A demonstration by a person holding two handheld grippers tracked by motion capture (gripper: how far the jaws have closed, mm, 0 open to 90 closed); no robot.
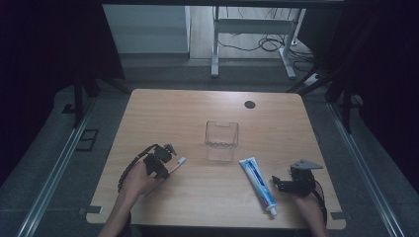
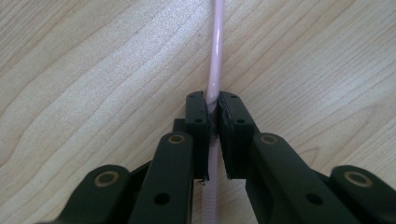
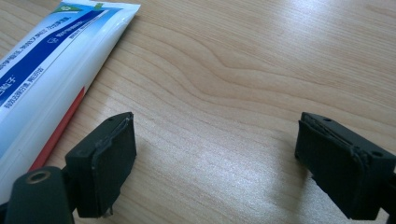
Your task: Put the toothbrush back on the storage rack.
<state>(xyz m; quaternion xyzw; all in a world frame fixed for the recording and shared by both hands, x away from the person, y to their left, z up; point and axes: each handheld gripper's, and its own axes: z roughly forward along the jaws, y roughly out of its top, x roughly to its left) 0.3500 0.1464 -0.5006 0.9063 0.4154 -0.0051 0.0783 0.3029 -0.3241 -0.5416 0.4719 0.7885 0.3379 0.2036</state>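
A pink toothbrush (image 1: 179, 163) lies on the wooden table (image 1: 197, 108) at the front left, its white head pointing toward a clear plastic cup (image 1: 222, 140). My left gripper (image 1: 163, 160) is shut on its handle; in the left gripper view the pink toothbrush (image 2: 215, 46) runs straight up from between the pads of the left gripper (image 2: 212, 100). A white and blue toothpaste tube (image 1: 258, 183) lies at the front right, cap toward me. Just right of it my right gripper (image 1: 276, 181) rests open. In the right gripper view the right gripper (image 3: 215, 135) holds nothing, and the toothpaste tube (image 3: 51, 60) lies at its left.
A round black cable hole (image 1: 250, 104) sits near the table's far edge. Bare wood surrounds the cup on the far half. Beyond the table stand a white desk frame (image 1: 252, 29) and loose cables on the floor.
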